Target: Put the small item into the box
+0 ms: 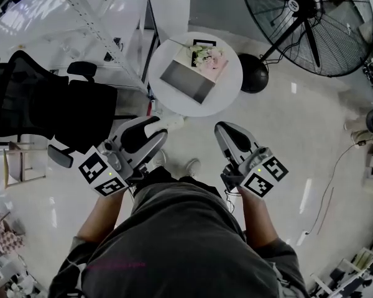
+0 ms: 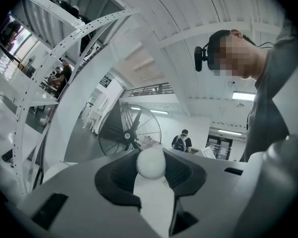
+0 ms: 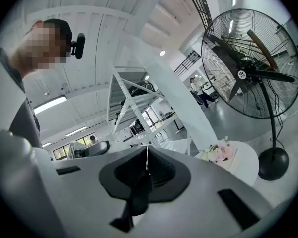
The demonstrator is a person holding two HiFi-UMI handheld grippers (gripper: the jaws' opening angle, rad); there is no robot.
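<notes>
My left gripper (image 1: 154, 133) is shut on a small white item (image 1: 169, 123) whose end pokes out past the jaw tips. In the left gripper view the item (image 2: 151, 163) shows a rounded end pinched between the dark pads (image 2: 120, 175). My right gripper (image 1: 224, 131) is shut with nothing in it; its jaws (image 3: 147, 158) meet in a thin line. The box (image 1: 188, 79), with a grey lid and pink flowers (image 1: 207, 57) at its far end, lies on a round white table (image 1: 227, 85) ahead of both grippers. The flowers (image 3: 219, 152) also show in the right gripper view.
A black office chair (image 1: 43, 101) stands at the left, beside a white metal shelf frame (image 1: 99, 27). A big black floor fan (image 1: 311, 23) with a round base (image 1: 253, 73) stands right of the table. My shoes (image 1: 188, 166) are on the glossy floor between the grippers.
</notes>
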